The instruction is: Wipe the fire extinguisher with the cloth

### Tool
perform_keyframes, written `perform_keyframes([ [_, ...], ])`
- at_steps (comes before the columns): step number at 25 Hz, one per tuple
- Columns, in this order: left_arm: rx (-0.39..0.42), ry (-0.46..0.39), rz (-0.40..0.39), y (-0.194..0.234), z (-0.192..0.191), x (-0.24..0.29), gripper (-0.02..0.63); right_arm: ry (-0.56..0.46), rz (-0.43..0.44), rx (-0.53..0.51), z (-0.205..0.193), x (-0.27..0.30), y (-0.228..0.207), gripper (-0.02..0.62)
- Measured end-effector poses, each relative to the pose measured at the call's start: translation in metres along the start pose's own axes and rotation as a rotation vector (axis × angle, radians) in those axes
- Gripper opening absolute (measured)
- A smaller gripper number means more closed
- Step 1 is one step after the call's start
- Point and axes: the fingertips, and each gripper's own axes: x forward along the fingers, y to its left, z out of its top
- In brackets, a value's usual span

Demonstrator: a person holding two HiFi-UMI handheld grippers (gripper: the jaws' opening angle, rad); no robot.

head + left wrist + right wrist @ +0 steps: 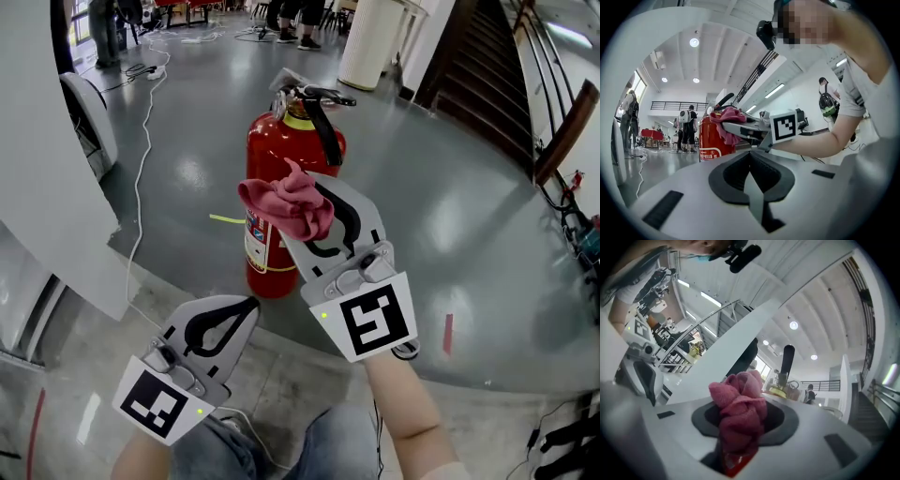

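A red fire extinguisher [272, 192] with a black handle and hose stands upright on the grey floor ahead of me. My right gripper [302, 220] is shut on a bunched pink cloth [286, 204], held against the extinguisher's front, about mid-height. The right gripper view shows the cloth [739, 414] pinched between the jaws, red showing below it. My left gripper [246, 307] hangs lower left, shut and holding nothing, well short of the extinguisher. From the left gripper view, the extinguisher [711, 139] and cloth [729, 123] sit ahead, with the right gripper [723, 123] reaching in from the right.
A white panel [42, 141] stands at the left. A white cable [141, 169] trails across the floor. A round white column [370, 42] and a dark staircase [497, 75] rise at the back right. People [291, 19] stand far behind. A step edge [281, 323] crosses near my knees.
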Motion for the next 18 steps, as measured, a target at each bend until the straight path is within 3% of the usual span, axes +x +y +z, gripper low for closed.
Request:
perform_keyframes([
  [3, 0.014, -0.001, 0.0, -0.002, -0.001, -0.002, 0.009, 0.073, -0.032, -0.079, -0.03, -0.009, 0.014, 0.152],
  [8, 0.028, 0.013, 0.007, -0.003, -0.007, -0.008, 0.009, 0.218, -0.029, -0.315, -0.091, -0.022, 0.057, 0.146],
  [14, 0.022, 0.039, 0.012, -0.004, -0.018, -0.015, 0.009, 0.388, 0.11, -0.472, -0.179, -0.042, 0.121, 0.138],
  [18, 0.022, 0.048, 0.011, -0.005, -0.019, -0.018, 0.009, 0.43, 0.151, -0.538, -0.186, -0.042, 0.128, 0.14],
])
